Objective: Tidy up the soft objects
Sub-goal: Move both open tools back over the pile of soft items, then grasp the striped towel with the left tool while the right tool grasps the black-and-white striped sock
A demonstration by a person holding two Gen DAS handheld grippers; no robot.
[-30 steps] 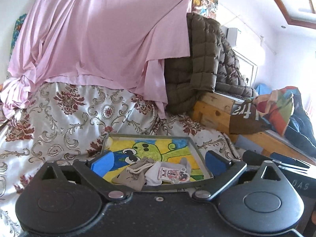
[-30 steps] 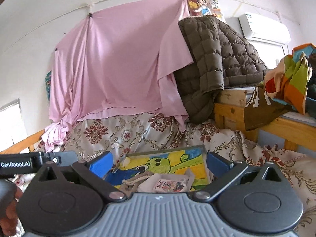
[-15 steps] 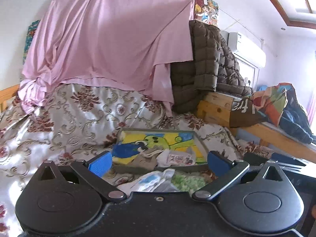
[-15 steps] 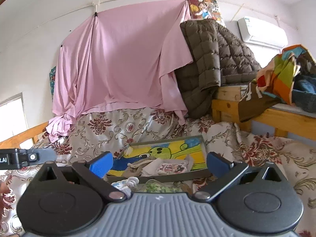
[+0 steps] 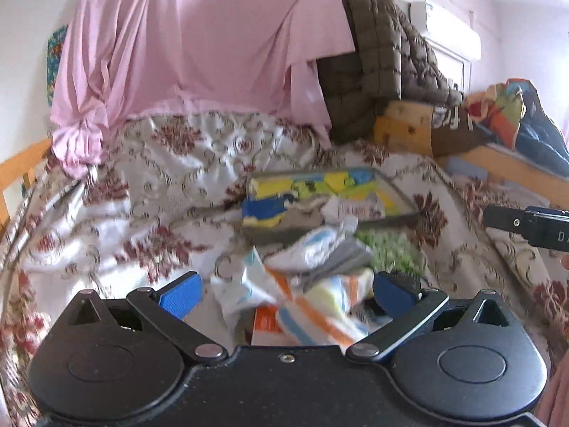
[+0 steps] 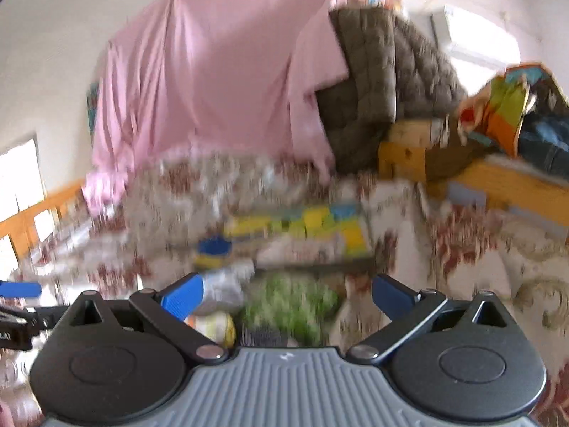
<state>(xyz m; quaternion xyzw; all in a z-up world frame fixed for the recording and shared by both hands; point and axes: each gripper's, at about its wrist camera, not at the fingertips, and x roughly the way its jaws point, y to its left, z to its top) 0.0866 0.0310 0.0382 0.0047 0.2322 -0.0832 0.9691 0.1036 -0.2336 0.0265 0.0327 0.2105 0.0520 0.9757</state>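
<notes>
A cartoon-printed tray (image 5: 398,199) lies on the flowered bedspread (image 5: 149,192) and holds small cloth items, among them a beige pouch and a white printed one (image 5: 359,210). In front of it lies a heap of soft things: a striped orange-and-blue cloth (image 5: 320,309), a white-blue piece (image 5: 313,245), a fuzzy green one (image 5: 387,245). My left gripper (image 5: 286,291) is open just over the striped cloth. My right gripper (image 6: 284,293) is open over the green fuzzy item (image 6: 291,302); that view is blurred.
A pink sheet (image 5: 199,42) hangs behind the bed, a brown quilted jacket (image 5: 384,64) next to it. A wooden bed frame (image 5: 498,156) with colourful clothes stands at the right. A wooden rail (image 5: 21,167) runs along the left edge. The right gripper's body (image 5: 530,224) shows at far right.
Both grippers have pulled back from the tray and lowered. The heap of soft items in front of the tray has come into view between the open fingers.
</notes>
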